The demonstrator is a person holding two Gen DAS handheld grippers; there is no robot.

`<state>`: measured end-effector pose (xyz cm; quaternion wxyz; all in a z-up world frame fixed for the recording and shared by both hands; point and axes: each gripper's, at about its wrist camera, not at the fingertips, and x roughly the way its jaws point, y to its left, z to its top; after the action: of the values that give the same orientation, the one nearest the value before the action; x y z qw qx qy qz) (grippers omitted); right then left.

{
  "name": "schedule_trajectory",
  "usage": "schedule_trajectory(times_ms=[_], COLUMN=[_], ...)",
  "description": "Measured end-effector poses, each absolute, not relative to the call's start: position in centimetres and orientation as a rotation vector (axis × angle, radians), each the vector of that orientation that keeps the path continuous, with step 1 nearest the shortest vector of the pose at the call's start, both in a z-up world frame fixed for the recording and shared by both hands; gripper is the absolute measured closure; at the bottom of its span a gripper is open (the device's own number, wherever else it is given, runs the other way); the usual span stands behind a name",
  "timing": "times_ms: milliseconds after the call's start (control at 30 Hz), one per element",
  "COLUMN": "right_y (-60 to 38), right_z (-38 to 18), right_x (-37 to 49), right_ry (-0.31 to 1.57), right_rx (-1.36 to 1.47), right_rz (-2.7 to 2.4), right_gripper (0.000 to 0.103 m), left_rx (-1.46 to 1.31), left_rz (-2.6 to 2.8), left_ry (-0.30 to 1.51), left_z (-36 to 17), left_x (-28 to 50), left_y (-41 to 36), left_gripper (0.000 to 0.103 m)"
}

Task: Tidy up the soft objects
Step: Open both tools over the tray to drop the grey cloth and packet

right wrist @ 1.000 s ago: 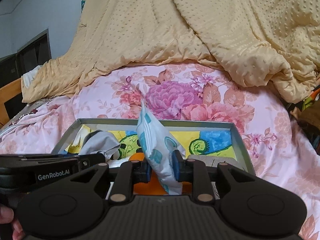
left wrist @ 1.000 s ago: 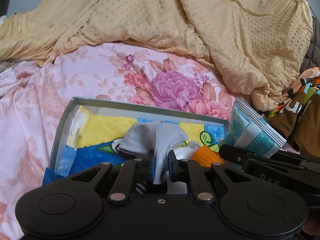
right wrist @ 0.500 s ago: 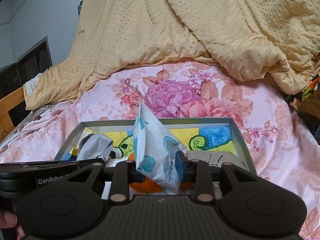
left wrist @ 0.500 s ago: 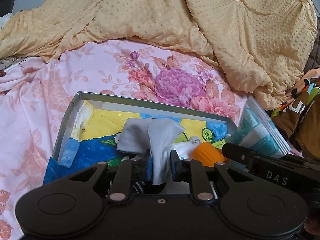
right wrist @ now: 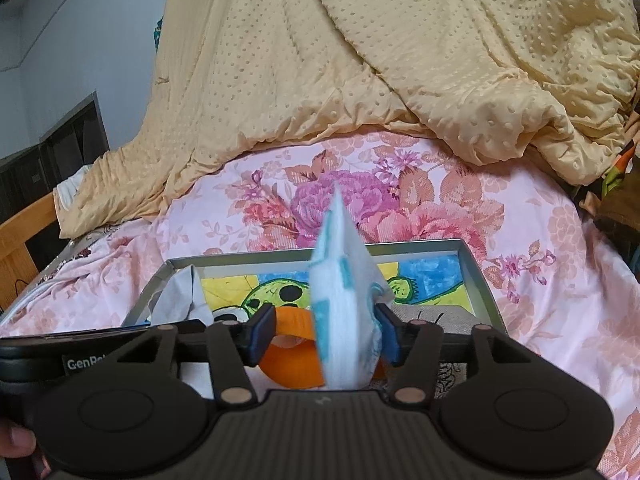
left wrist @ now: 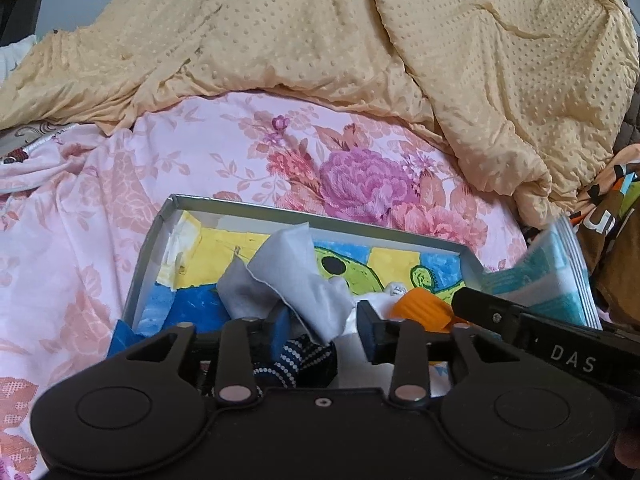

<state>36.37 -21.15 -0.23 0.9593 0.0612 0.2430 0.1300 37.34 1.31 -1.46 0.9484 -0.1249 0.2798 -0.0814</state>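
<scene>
A shallow grey box (left wrist: pixel 240 207) with a bright cartoon lining lies on the bed. My left gripper (left wrist: pixel 324 332) hovers over its near left part, jaws opening. A grey cloth (left wrist: pixel 288 276) droops loosely between the pads, and they do not pinch it. Under it lies a dark dotted sock (left wrist: pixel 304 360). My right gripper (right wrist: pixel 324 336) is over the box's (right wrist: pixel 476 280) near middle, jaws opening too. A white and blue soft packet (right wrist: pixel 340 308), blurred, stands between its pads and leans on the right one. An orange item (right wrist: pixel 292 360) lies beneath.
A yellow dotted blanket (left wrist: pixel 360 40) is heaped behind the box on a pink floral sheet (left wrist: pixel 80 200). Brown and orange patterned fabric (left wrist: pixel 612 220) lies at the right edge. A wooden bed frame (right wrist: pixel 24 248) stands at the far left.
Both pairs of jaws have spread apart. The grey cloth has come free of the left pads and slumped. The packet has come free of the right pads and tipped to the right.
</scene>
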Motion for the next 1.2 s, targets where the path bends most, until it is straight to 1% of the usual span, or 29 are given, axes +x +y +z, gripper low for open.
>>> schedule_trajectory(times_ms=[67, 200, 267, 333, 367, 433, 500, 567, 633, 733, 833, 1200], right_y=[-21.4, -22.2, -22.7, -23.0, -23.1, -23.3, -23.5, -23.7, -24.2, -24.9, -25.5, -26.7], right_z=[-0.2, -0.1, 0.0, 0.3, 0.5, 0.9, 1.5, 2.1, 2.8, 4.0, 5.1, 7.6], right_x=[36.2, 35.8, 35.5, 35.0, 34.7, 34.0, 33.1, 32.2, 31.2, 29.6, 27.9, 23.6], right_ry=[0.488, 0.491, 0.497, 0.496, 0.494, 0.487, 0.480, 0.471, 0.461, 0.432, 0.406, 0.350], right_rx=[0.135, 0.169, 0.185, 0.199, 0.204, 0.205, 0.202, 0.210, 0.225, 0.239, 0.245, 0.258], right_rz=[0.265, 0.259, 0.254, 0.251, 0.250, 0.245, 0.241, 0.235, 0.229, 0.225, 0.226, 0.211], right_gripper=[0.039, 0.033, 0.031, 0.026, 0.024, 0.019, 0.016, 0.013, 0.010, 0.005, 0.003, 0.000], left_rx=[-0.257, -0.268, -0.274, -0.275, -0.274, -0.273, -0.274, -0.267, -0.264, -0.264, -0.257, -0.228], left_rz=[-0.157, -0.144, -0.136, -0.130, -0.124, -0.119, -0.111, -0.099, -0.088, -0.081, -0.083, -0.079], left_ry=[0.564, 0.551, 0.540, 0.530, 0.521, 0.508, 0.495, 0.478, 0.465, 0.446, 0.430, 0.387], left_z=[-1.3, -1.0, -0.7, -0.3, 0.0, 0.6, 1.3, 2.1, 2.8, 3.7, 4.5, 5.9], left_x=[37.1, 36.3, 35.7, 35.0, 34.6, 33.8, 32.9, 31.7, 30.8, 29.0, 27.3, 22.0], left_y=[1.4, 1.6, 1.7, 1.8, 1.8, 1.9, 2.1, 2.3, 2.4, 2.4, 2.1, 1.3], left_gripper=[0.057, 0.045, 0.040, 0.032, 0.031, 0.025, 0.018, 0.014, 0.008, 0.006, 0.004, 0.001])
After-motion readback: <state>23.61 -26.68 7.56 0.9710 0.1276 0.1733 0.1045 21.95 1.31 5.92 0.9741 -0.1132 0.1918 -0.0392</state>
